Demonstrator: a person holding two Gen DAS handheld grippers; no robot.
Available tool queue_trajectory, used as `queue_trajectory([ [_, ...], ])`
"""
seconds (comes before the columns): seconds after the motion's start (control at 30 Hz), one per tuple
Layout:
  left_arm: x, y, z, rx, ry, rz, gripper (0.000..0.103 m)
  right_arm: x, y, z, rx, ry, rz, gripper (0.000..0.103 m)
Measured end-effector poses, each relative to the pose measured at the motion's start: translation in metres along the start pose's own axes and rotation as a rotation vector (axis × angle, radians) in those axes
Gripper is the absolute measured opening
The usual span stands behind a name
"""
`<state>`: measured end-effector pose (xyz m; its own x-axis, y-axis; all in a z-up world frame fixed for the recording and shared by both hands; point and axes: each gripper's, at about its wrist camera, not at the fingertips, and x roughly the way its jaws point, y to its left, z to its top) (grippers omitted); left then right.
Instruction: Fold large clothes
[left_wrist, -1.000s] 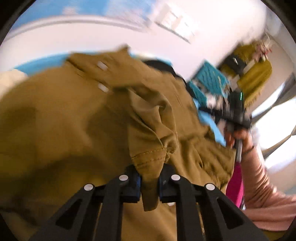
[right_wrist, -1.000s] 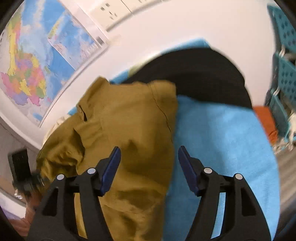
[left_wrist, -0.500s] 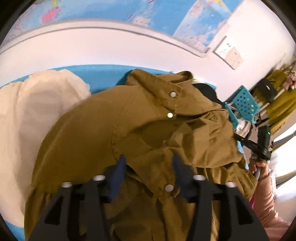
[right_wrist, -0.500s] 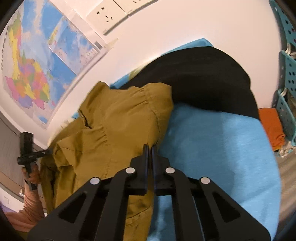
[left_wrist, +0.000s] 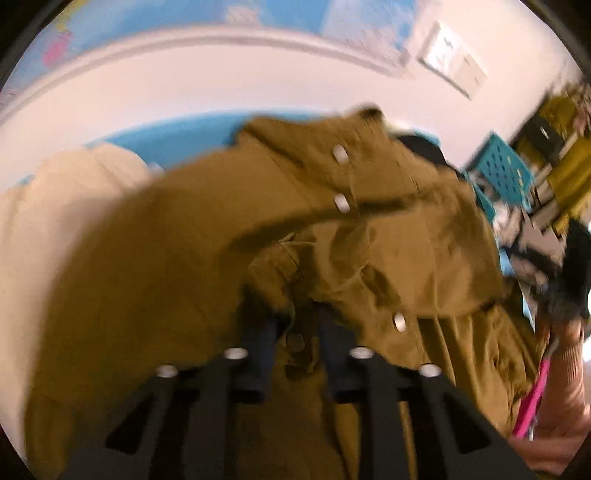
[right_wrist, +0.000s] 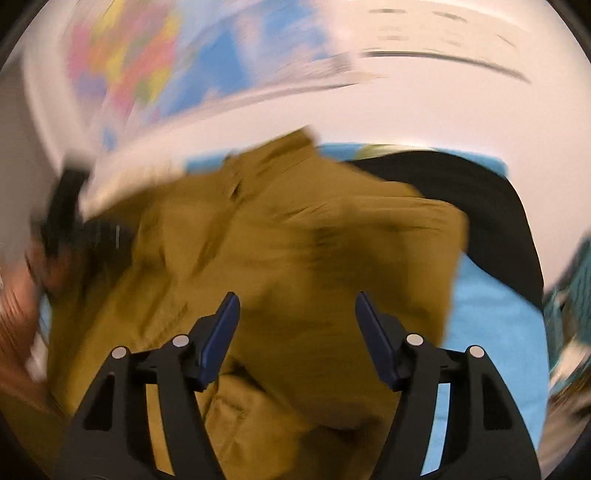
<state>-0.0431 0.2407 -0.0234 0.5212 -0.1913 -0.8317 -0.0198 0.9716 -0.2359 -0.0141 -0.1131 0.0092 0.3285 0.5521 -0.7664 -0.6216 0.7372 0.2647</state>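
Note:
A large olive-brown button-up jacket (left_wrist: 147, 258) lies rumpled on a blue cover (right_wrist: 491, 332). My left gripper (left_wrist: 295, 325) is shut on a fold of the jacket near its snap-button front, and cloth bulges up between the dark pads. In the right wrist view the jacket (right_wrist: 314, 240) fills the middle. My right gripper (right_wrist: 297, 301) hovers above it with its jaws opening wide and nothing pressed between the pads. Both views are blurred by motion.
A cream cloth (left_wrist: 55, 192) lies left of the jacket and a black garment (right_wrist: 480, 206) behind its right side. A white wall with a map (right_wrist: 147, 55) stands close behind. A teal basket (left_wrist: 498, 166) sits at the right. A pink sleeve (left_wrist: 561, 387) shows low right.
My left gripper opened over the jacket front, then shut on a fold there. My right gripper had pinched the jacket's right edge, then let go, rose and rolled.

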Motion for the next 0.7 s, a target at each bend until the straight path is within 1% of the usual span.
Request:
queue_trajectory([
  [0.03, -0.006, 0.004, 0.006, -0.014, -0.015, 0.033, 0.003, 0.009, 0.019, -0.001, -0.092, 0.021, -0.015, 0.064],
  [0.07, -0.012, 0.008, 0.01, -0.024, -0.027, 0.048, 0.003, 0.014, 0.029, -0.003, -0.135, 0.034, -0.02, 0.064],
  [0.1, -0.016, 0.011, 0.013, -0.019, -0.031, 0.059, 0.003, 0.022, 0.041, -0.005, -0.195, 0.06, -0.025, 0.059],
  [0.13, -0.016, 0.012, 0.016, -0.012, -0.025, 0.066, 0.003, 0.028, 0.046, -0.007, -0.221, 0.073, -0.036, 0.052],
  [0.17, -0.016, 0.013, 0.018, -0.007, -0.017, 0.077, 0.004, 0.035, 0.051, -0.01, -0.245, 0.091, -0.049, 0.05],
  [0.2, -0.015, 0.013, 0.019, 0.001, -0.009, 0.092, 0.004, 0.042, 0.052, -0.011, -0.262, 0.11, -0.061, 0.042],
  [0.23, -0.012, 0.013, 0.02, 0.017, -0.004, 0.118, 0.004, 0.05, 0.052, -0.013, -0.279, 0.131, -0.091, 0.034],
  [0.27, -0.009, 0.012, 0.021, 0.028, -0.003, 0.148, 0.006, 0.057, 0.048, -0.015, -0.285, 0.155, -0.115, 0.021],
  [0.3, -0.006, 0.011, 0.02, 0.046, 0.001, 0.175, 0.01, 0.06, 0.043, -0.016, -0.273, 0.165, -0.119, 0.017],
  [0.33, -0.002, 0.009, 0.019, 0.06, 0.006, 0.196, 0.015, 0.059, 0.034, -0.016, -0.226, 0.164, -0.084, 0.015],
  [0.37, 0.001, 0.008, 0.018, 0.066, 0.013, 0.214, 0.017, 0.056, 0.027, -0.016, -0.199, 0.155, -0.065, 0.013],
  [0.4, 0.003, 0.01, 0.017, 0.064, 0.02, 0.226, 0.021, 0.052, 0.022, -0.015, -0.175, 0.148, -0.067, 0.013],
  [0.43, 0.001, 0.012, 0.016, 0.058, 0.021, 0.219, 0.028, 0.048, 0.02, -0.015, -0.163, 0.146, -0.059, 0.015],
  [0.47, -0.006, 0.013, 0.016, 0.055, -0.005, 0.194, 0.03, 0.043, 0.022, -0.015, -0.163, 0.143, -0.047, 0.015],
  [0.5, -0.017, 0.012, 0.015, 0.055, -0.045, 0.176, 0.037, 0.037, 0.025, -0.015, -0.171, 0.135, -0.046, 0.016],
  [0.53, -0.024, 0.009, 0.014, 0.059, -0.079, 0.161, 0.047, 0.03, 0.028, -0.013, -0.178, 0.121, -0.042, 0.018],
  [0.57, -0.036, 0.006, 0.013, 0.068, -0.119, 0.131, 0.051, 0.025, 0.031, -0.01, -0.175, 0.106, -0.024, 0.018],
  [0.6, -0.049, 0.002, 0.01, 0.088, -0.159, 0.085, 0.057, 0.02, 0.036, -0.006, -0.173, 0.09, -0.002, 0.019],
  [0.63, -0.056, -0.001, 0.009, 0.107, -0.181, 0.054, 0.064, 0.017, 0.042, -0.002, -0.176, 0.071, 0.024, 0.026],
  [0.67, -0.062, -0.007, 0.006, 0.14, -0.206, 0.017, 0.068, 0.017, 0.047, 0.002, -0.184, 0.057, 0.035, 0.031],
  [0.7, -0.063, -0.012, 0.004, 0.161, -0.211, -0.004, 0.073, 0.019, 0.056, 0.007, -0.203, 0.043, 0.04, 0.04],
])
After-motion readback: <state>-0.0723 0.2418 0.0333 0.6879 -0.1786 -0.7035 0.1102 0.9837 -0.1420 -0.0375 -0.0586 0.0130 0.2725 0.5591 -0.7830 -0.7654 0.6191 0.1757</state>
